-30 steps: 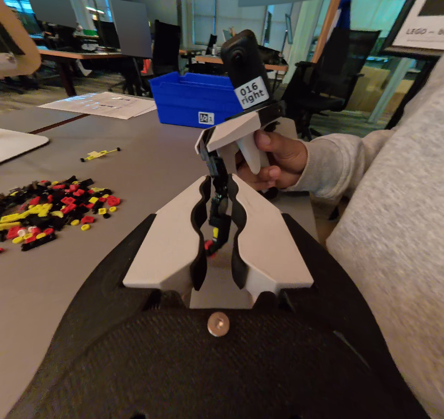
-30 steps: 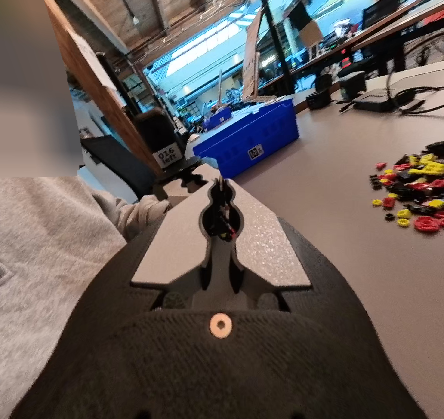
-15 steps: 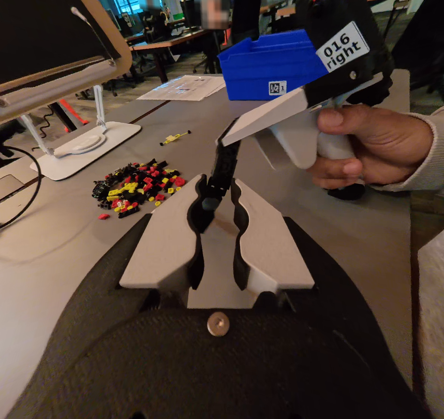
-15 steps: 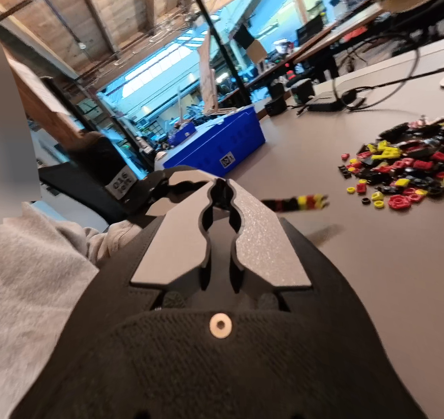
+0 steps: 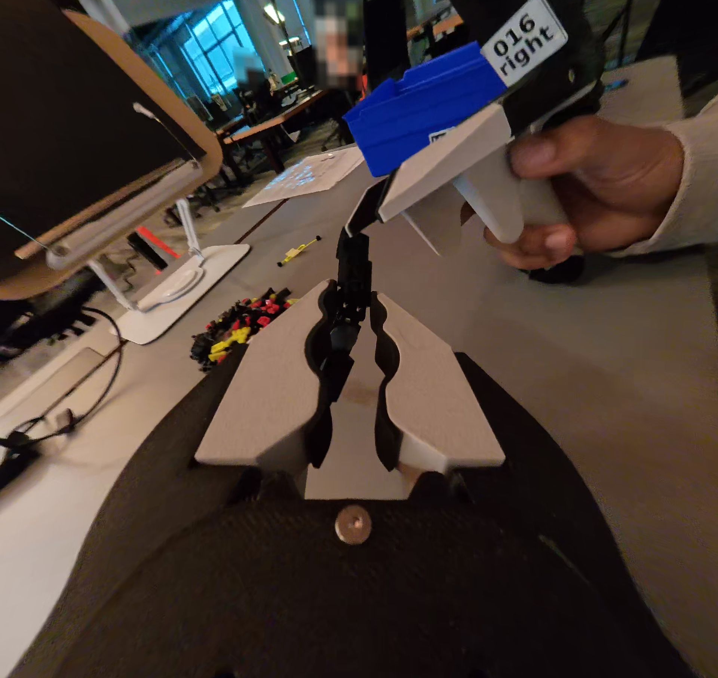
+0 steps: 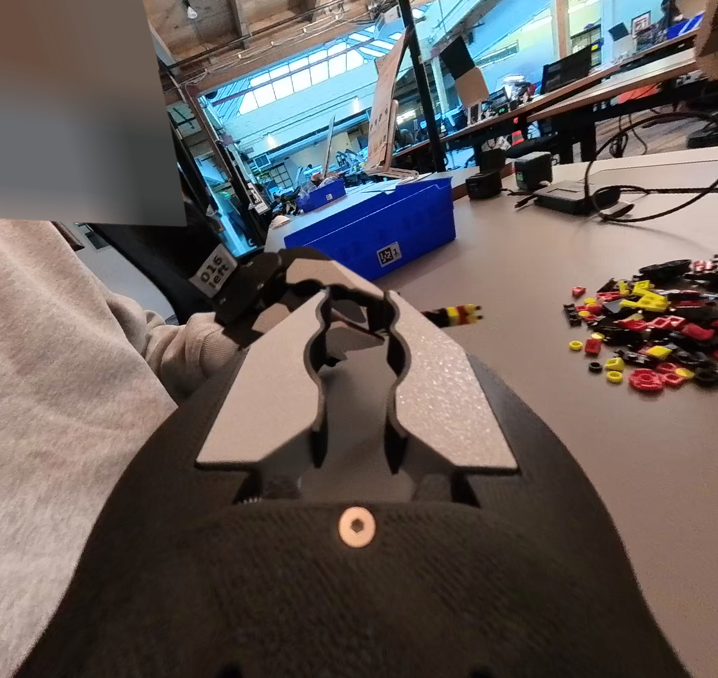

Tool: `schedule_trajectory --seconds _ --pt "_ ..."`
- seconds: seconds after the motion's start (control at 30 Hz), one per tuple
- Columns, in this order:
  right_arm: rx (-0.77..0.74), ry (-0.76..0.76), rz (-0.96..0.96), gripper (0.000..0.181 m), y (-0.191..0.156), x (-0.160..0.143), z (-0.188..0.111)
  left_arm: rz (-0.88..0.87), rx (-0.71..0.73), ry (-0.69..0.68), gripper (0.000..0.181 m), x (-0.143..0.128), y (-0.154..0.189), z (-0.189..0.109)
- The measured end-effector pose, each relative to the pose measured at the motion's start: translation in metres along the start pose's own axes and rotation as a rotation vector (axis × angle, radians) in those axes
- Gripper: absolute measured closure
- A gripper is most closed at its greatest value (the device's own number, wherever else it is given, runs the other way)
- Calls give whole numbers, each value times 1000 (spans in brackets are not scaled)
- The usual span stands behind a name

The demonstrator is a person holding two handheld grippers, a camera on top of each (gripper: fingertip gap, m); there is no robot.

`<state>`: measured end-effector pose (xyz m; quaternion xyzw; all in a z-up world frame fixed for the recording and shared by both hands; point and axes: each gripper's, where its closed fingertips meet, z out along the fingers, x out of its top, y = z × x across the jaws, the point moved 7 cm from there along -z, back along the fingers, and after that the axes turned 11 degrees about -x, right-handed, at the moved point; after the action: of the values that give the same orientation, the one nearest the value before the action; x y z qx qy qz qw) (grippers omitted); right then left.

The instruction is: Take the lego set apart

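Black lego strip [image 5: 351,282]: pinched in left gripper [image 5: 347,311], braced for splitting.
Right gripper [image 6: 355,311]: fingers spread, nothing held.
Loose bricks [image 6: 656,333]: piled aside, already removed.

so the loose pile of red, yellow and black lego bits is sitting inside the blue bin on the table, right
Not quite. The loose pile of red, yellow and black bits lies on the bare table, apart from the blue bin. The right wrist view shows this plainly.
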<state>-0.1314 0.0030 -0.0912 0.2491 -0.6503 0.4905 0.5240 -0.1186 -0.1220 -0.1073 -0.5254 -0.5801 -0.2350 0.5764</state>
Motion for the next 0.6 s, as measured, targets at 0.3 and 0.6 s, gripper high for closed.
schedule_trajectory --seconds 0.3,0.6 --pt "-46 -65 -105 164 6 -3 -1 18 -46 25 165 1 6 2" --pt "-70 -83 -327 175 -7 -7 2 -95 -64 -9 166 -6 2 5"
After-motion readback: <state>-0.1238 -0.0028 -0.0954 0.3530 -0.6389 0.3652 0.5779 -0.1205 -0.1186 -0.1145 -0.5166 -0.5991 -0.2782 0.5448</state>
